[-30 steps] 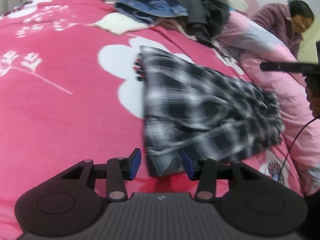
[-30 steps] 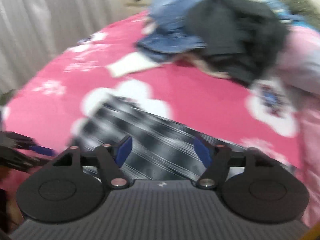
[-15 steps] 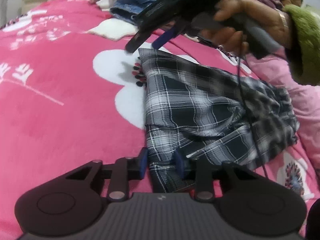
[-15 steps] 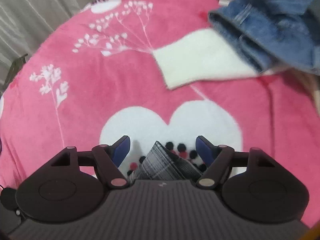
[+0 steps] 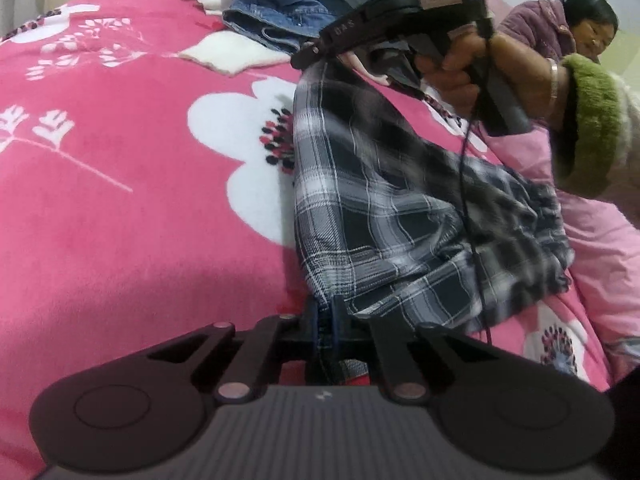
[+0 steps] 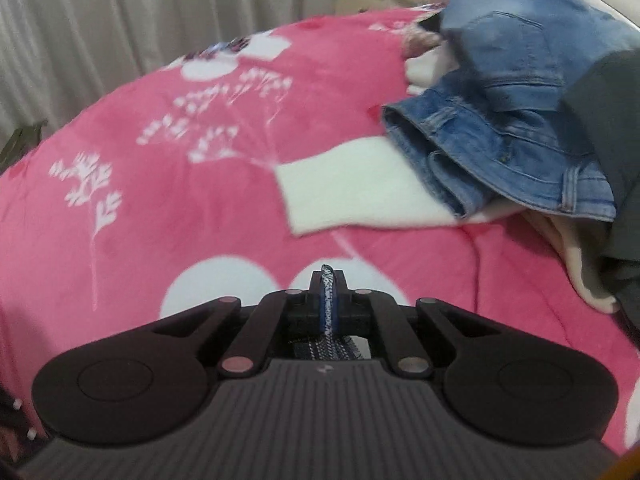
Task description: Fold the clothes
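Left wrist view: the left gripper (image 5: 326, 320), open a second ago, now pinches the plaid garment (image 5: 384, 216) at six o'clock. Right wrist view: the right gripper (image 6: 329, 300) has just clamped what looks like its far corner, so both ends are ready to fold.

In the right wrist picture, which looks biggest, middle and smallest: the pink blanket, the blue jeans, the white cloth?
1. pink blanket, by far the largest.
2. blue jeans.
3. white cloth, though the jeans cover part of it, so its full size is unsure.
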Action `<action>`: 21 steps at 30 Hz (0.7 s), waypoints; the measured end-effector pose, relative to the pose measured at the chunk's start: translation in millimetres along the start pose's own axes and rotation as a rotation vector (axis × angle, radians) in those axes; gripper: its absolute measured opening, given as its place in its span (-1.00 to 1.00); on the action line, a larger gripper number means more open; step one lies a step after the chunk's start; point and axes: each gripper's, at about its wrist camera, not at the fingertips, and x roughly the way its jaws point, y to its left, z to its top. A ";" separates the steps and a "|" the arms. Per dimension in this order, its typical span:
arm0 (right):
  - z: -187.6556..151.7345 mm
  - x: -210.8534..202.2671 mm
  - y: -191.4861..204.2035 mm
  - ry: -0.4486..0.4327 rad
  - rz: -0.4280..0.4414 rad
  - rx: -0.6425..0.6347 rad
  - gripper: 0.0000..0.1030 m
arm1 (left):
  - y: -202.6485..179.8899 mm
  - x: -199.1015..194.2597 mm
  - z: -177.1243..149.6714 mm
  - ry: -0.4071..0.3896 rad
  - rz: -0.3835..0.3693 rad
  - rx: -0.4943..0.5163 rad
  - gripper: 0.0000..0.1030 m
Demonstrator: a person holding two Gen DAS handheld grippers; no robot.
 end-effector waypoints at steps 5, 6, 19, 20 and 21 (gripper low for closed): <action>-3.9 35.1 -15.3 -0.033 -0.038 0.028 -0.97 | 1.8 0.1 -2.4 0.016 -0.002 -0.003 -0.88; -4.1 41.0 -19.5 -0.043 -0.050 0.044 -0.98 | 2.6 0.0 -2.8 0.022 -0.002 -0.006 -0.88; 2.1 6.4 -82.5 -0.161 -0.014 0.313 -0.20 | 26.2 -11.7 -6.7 0.066 -0.038 -0.047 -0.51; 0.8 -7.9 -80.7 -0.169 -0.023 0.293 0.18 | 29.8 -13.6 -7.3 0.065 -0.043 -0.060 -0.43; -2.8 -31.3 -75.3 -0.193 -0.038 0.262 0.31 | 33.4 -15.4 -8.1 0.066 -0.048 -0.074 -0.36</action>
